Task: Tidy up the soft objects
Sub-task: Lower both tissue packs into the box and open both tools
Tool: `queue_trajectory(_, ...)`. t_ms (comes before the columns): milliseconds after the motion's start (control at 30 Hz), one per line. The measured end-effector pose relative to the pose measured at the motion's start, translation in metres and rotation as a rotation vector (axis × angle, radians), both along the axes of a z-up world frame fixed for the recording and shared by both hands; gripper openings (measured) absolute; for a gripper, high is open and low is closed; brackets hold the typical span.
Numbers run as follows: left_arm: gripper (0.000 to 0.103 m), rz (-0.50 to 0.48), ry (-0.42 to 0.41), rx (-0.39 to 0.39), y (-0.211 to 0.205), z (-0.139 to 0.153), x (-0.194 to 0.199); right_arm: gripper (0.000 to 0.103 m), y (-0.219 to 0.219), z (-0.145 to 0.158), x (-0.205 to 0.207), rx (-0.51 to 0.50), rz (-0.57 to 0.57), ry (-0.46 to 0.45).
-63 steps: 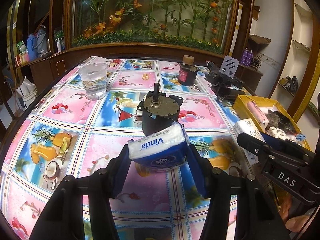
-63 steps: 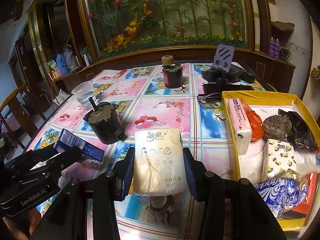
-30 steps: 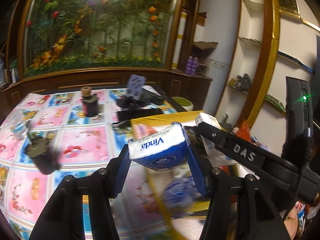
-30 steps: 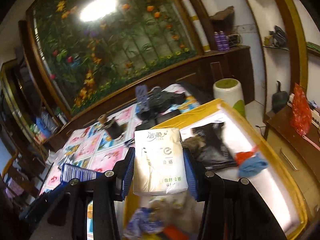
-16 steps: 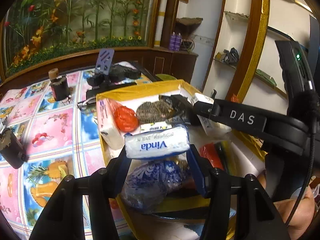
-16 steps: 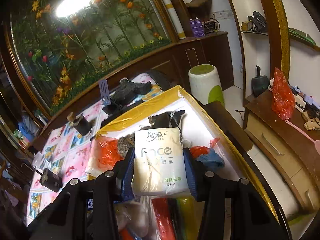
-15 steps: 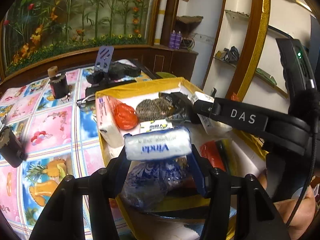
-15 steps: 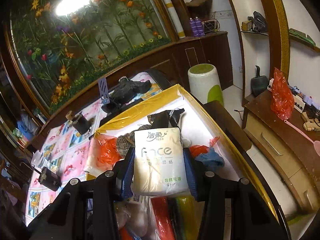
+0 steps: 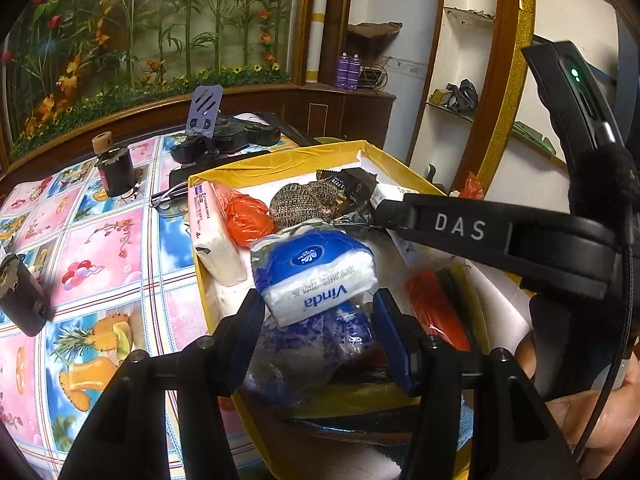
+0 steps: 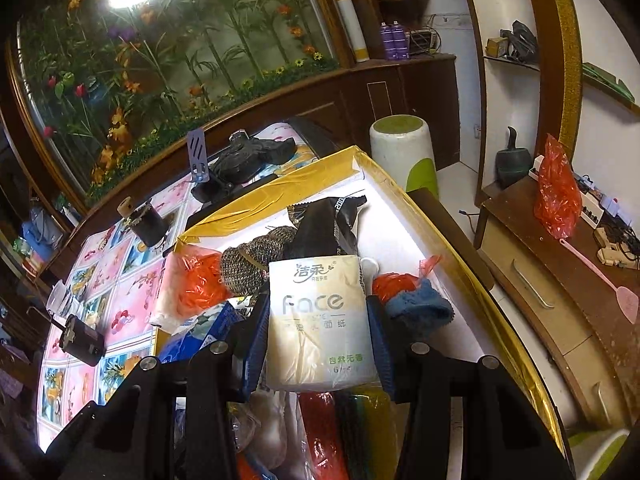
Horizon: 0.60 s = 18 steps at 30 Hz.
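Note:
A yellow box (image 9: pixel 280 158) (image 10: pixel 404 196) holds several soft things. My left gripper (image 9: pixel 318 312) is open over the box; the blue and white Vinda tissue pack (image 9: pixel 316 276) is tilted just past the pads, free of them, on the pile. My right gripper (image 10: pixel 316 316) is shut on a cream Face tissue pack (image 10: pixel 318 320) and holds it above the box. The right gripper's black body (image 9: pixel 500 240) crosses the left wrist view on the right.
In the box lie a pink tissue pack (image 9: pixel 214 236), an orange bag (image 9: pixel 246 216), a knitted ball (image 9: pixel 300 206), a black wrapper (image 10: pixel 328 228) and a blue cloth (image 10: pixel 416 304). Two black motors (image 9: pixel 20 296) (image 9: pixel 116 166) stand on the fruit-patterned tablecloth (image 9: pixel 104 252).
Both grippers swung from the table to above the yellow box. The left jaws have opened and the Vinda pack has tipped forward out of them. The right still holds its pack.

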<state>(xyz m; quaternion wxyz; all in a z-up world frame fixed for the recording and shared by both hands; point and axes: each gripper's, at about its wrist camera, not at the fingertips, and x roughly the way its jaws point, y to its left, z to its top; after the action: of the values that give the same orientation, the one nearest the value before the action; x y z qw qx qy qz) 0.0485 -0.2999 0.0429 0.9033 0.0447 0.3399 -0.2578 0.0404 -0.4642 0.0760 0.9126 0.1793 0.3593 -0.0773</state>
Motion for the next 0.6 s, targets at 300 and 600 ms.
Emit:
queue_trajectory(300, 0.055, 0.001, -0.021, 0.022, -0.0021, -0.0019, -0.0026, 0.050, 0.0037, -0.0031, 0.0049, -0.013, 0.014, 0.028)
queue_trajectory(600, 0.055, 0.002, -0.036, 0.032, -0.0026, -0.0028, -0.0047, 0.050, 0.0047, -0.0045, 0.0058, -0.014, 0.015, 0.036)
